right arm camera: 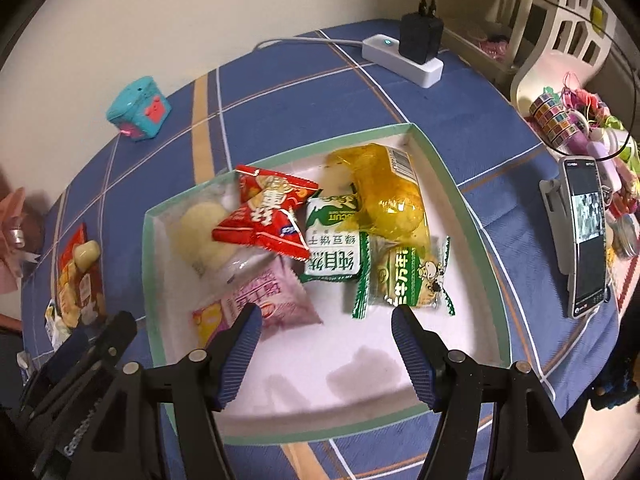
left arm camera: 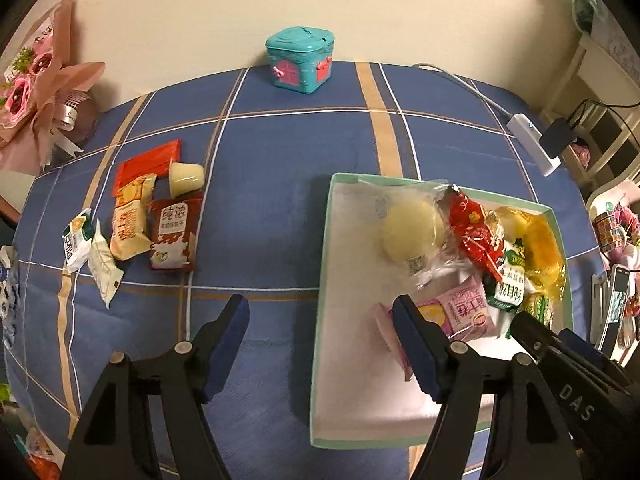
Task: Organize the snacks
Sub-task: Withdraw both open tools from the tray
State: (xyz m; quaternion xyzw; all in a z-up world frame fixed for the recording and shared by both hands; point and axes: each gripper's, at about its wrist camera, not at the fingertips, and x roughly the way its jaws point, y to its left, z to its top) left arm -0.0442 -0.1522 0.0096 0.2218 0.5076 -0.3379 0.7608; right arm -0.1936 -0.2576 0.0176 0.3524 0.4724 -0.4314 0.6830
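Observation:
A green-rimmed white box (left arm camera: 326, 280) (right arm camera: 460, 208) sits on the blue plaid tablecloth and holds several snacks: a pale round bun (right arm camera: 200, 236), a red packet (right arm camera: 268, 216), a pink packet (right arm camera: 260, 300), green-white packets (right arm camera: 334, 252) and a yellow bag (right arm camera: 384, 192). More snacks lie loose at the left: a dark red packet (left arm camera: 174, 236), a beige packet (left arm camera: 130, 220), a jelly cup (left arm camera: 185, 178) and small white packets (left arm camera: 90, 248). My left gripper (left arm camera: 320, 344) is open and empty over the box's left wall. My right gripper (right arm camera: 326, 344) is open and empty over the box's near part.
A teal toy box (left arm camera: 300, 60) stands at the table's far edge. A white power strip (right arm camera: 402, 58) with a black charger sits at the far right. A phone on a stand (right arm camera: 586, 236) and craft clutter stand at the right. A pink bouquet (left arm camera: 36, 92) lies far left.

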